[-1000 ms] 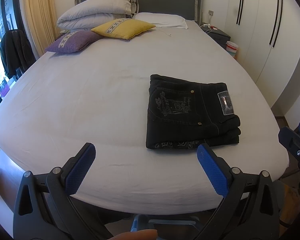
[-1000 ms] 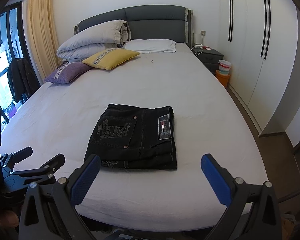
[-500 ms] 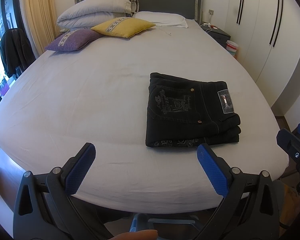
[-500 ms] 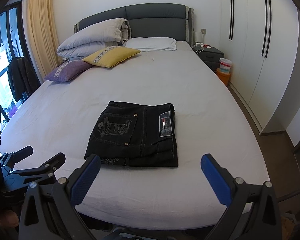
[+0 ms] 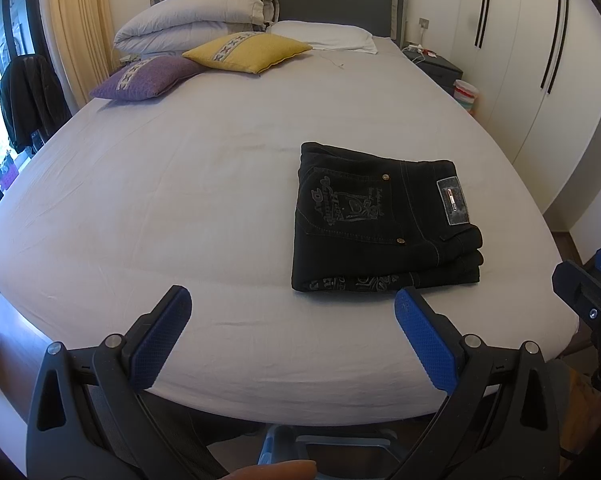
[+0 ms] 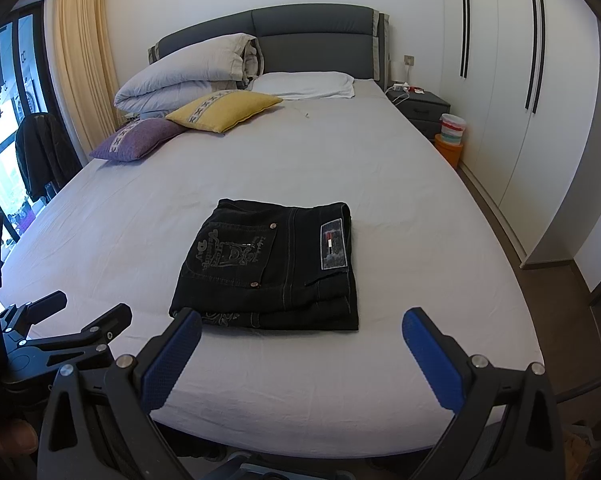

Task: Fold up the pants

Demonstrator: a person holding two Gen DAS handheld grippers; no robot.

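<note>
Folded pants (image 6: 268,264) lie flat on the bed (image 6: 340,168), near its foot edge, roughly centred in the right wrist view, right of centre in the left wrist view. Behind them at the head end: two cushions (image 6: 224,110) on the left, one partly in front of the other, a folded duvet (image 6: 188,74) stacked behind those, a pillow (image 6: 304,85) to its right against the headboard (image 6: 312,40). Nightstand (image 6: 418,106) right of the bed, a tub (image 6: 452,128) just in front of it, wardrobe (image 6: 512,100) along the right wall. Left of the bed, a jacket (image 6: 40,152) hangs (on what, can't tell). Both grippers sit before the foot edge, left gripper (image 5: 292,316) left of right gripper (image 6: 300,332), apart from the pants, fingers spread.
</note>
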